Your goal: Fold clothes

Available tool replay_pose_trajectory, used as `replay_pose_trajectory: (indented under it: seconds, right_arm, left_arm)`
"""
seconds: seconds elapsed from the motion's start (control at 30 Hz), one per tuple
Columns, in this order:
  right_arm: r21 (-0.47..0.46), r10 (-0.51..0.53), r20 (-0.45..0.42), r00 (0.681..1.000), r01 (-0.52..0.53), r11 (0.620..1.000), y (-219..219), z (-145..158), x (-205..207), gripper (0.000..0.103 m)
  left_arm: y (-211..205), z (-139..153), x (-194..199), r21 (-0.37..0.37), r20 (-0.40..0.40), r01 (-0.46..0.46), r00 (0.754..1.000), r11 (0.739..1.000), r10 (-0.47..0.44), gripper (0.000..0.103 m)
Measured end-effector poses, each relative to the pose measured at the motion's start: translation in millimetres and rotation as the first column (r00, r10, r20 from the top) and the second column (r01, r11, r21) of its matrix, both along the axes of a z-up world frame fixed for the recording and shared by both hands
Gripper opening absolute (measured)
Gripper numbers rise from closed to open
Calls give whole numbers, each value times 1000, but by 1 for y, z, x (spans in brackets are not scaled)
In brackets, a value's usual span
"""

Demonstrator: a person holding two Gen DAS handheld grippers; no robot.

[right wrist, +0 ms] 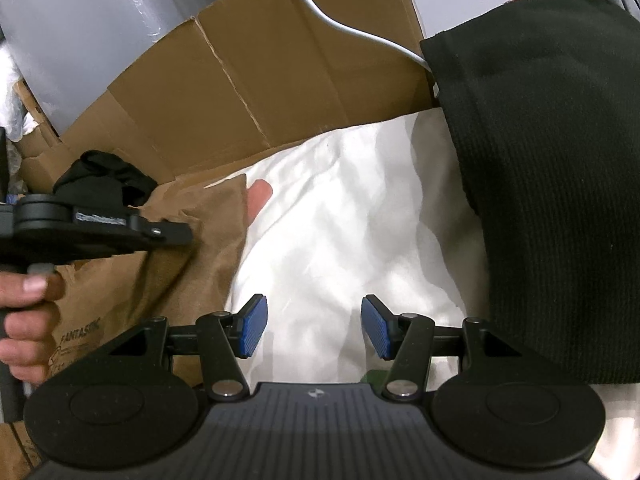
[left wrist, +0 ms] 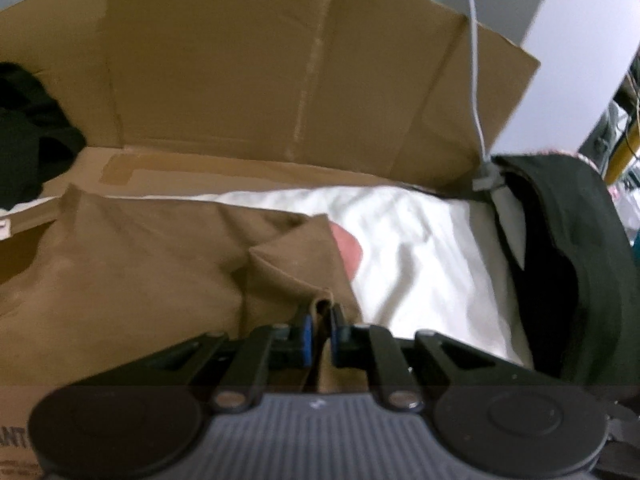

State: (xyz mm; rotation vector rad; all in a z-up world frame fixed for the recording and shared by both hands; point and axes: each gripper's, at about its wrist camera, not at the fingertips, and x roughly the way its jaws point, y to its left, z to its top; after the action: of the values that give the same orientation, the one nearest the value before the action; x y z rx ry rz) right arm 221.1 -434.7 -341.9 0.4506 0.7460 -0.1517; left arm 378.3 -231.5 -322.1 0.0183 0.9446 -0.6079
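A brown garment lies spread on the left, partly over a white cloth. My left gripper is shut on a raised fold of the brown garment's edge, pinched between the blue pads. In the right wrist view a hand holds that gripper's handle at the left, above the brown garment. My right gripper hovers open over the white cloth with nothing between its pads. A black ribbed garment covers the right side of the white cloth. A small pink patch shows beside the brown edge.
Opened cardboard flaps stand like a wall behind the clothes. A white cable hangs down to a grey clip near the black garment. Another crumpled black cloth lies at the far left. Printed cardboard is under the brown garment.
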Motion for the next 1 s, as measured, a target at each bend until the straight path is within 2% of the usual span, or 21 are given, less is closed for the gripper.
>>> replay_pose_trajectory:
  seconds: [0.37, 0.5, 0.6, 0.73, 0.87, 1.0]
  right_arm:
    - [-102, -9, 59, 998, 15, 995, 5, 32, -21, 57]
    - [-95, -3, 85, 996, 11, 995, 6, 51, -31, 57]
    - [-101, -10, 86, 996, 18, 995, 8, 61, -34, 57]
    - [-82, -23, 70, 997, 28, 996, 11, 70, -35, 57]
    - [-32, -10, 61, 998, 12, 999, 16, 66, -26, 57]
    - [-36, 2, 35, 999, -1, 999, 27, 59, -10, 57]
  left_arm:
    - [39, 6, -1, -84, -52, -68, 997, 994, 64, 8]
    - [43, 12, -3, -76, -20, -28, 999, 997, 26, 8]
    - [50, 16, -6, -103, 8, 0, 1000, 995, 1, 8]
    - [68, 8, -1, -178, -68, -104, 993, 979, 93, 8]
    - [76, 6, -1, -205, -63, -123, 992, 971, 112, 8]
    - [88, 4, 4, -225, -80, -135, 990, 965, 120, 8]
